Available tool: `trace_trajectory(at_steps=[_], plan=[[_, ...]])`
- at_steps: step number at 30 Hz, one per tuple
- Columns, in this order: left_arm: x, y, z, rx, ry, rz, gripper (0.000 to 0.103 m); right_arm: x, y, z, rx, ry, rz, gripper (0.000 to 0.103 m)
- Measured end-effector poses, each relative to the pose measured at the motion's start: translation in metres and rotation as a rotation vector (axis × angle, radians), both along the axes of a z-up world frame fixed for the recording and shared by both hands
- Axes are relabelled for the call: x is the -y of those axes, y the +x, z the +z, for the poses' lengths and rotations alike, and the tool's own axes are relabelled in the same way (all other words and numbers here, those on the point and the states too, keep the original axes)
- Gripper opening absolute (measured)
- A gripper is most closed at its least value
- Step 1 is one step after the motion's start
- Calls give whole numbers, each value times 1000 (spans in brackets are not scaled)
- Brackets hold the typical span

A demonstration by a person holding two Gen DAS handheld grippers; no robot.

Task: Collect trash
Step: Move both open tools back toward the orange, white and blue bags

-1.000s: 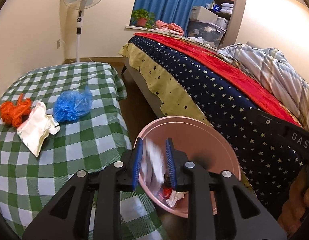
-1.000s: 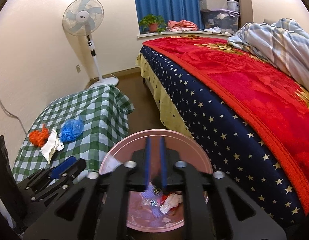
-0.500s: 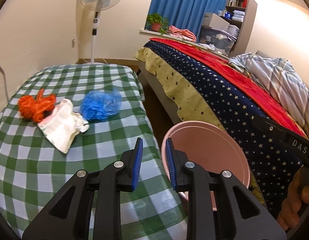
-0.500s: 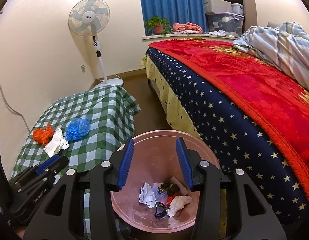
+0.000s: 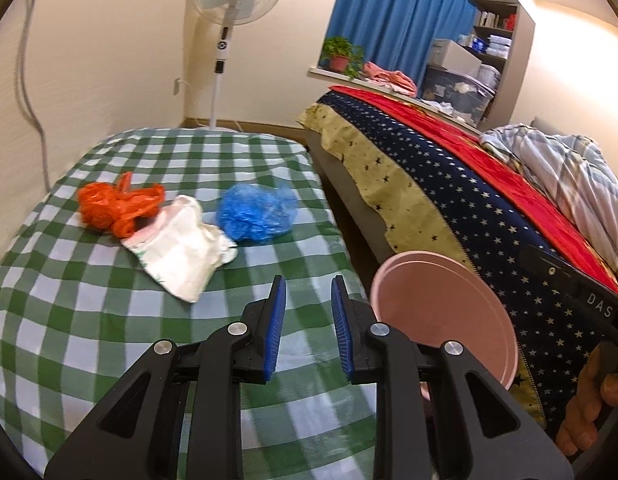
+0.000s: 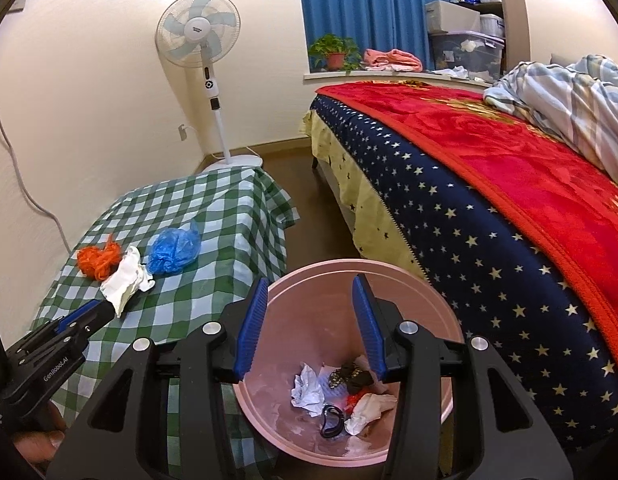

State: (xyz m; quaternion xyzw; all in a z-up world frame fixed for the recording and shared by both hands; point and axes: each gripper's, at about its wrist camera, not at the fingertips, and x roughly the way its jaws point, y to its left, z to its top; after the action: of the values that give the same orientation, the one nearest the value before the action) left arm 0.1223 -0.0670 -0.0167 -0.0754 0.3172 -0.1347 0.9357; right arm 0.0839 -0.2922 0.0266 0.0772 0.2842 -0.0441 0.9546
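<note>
A bedroom; a low table under a green checked cloth (image 5: 109, 340) stands beside a bed (image 6: 489, 240); between them a pink bin (image 6: 441, 304) holds crumpled paper (image 6: 307, 390) and scraps; an orange bag (image 5: 113, 204), white wrapper (image 5: 181, 252) and blue bag (image 5: 257, 212) lie on the cloth; the left gripper (image 5: 307, 328) hangs narrow and empty over the cloth; the right gripper (image 6: 309, 324), wider and empty, hangs over the bin.

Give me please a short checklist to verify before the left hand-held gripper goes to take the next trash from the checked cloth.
1. Left hand-held gripper empty, nothing between the pads: ok.
2. Right hand-held gripper empty, over the pink bin: ok.
3. Trash left on the checked cloth: orange bag, white wrapper, blue bag: ok.
4. White wrapper apart from the orange bag: not ok, they touch.
5. Left jaws wide enough for the wrapper: cannot tell.
</note>
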Motion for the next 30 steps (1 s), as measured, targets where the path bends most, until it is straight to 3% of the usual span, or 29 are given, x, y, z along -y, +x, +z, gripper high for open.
trace_trajectory(at_steps=[19, 30], plan=[[-73, 6, -14, -9, 7, 253, 24, -57, 37, -9, 26, 85, 165, 42], [-59, 31, -30, -44, -7, 188, 24, -62, 68, -32, -14, 145, 174, 41]])
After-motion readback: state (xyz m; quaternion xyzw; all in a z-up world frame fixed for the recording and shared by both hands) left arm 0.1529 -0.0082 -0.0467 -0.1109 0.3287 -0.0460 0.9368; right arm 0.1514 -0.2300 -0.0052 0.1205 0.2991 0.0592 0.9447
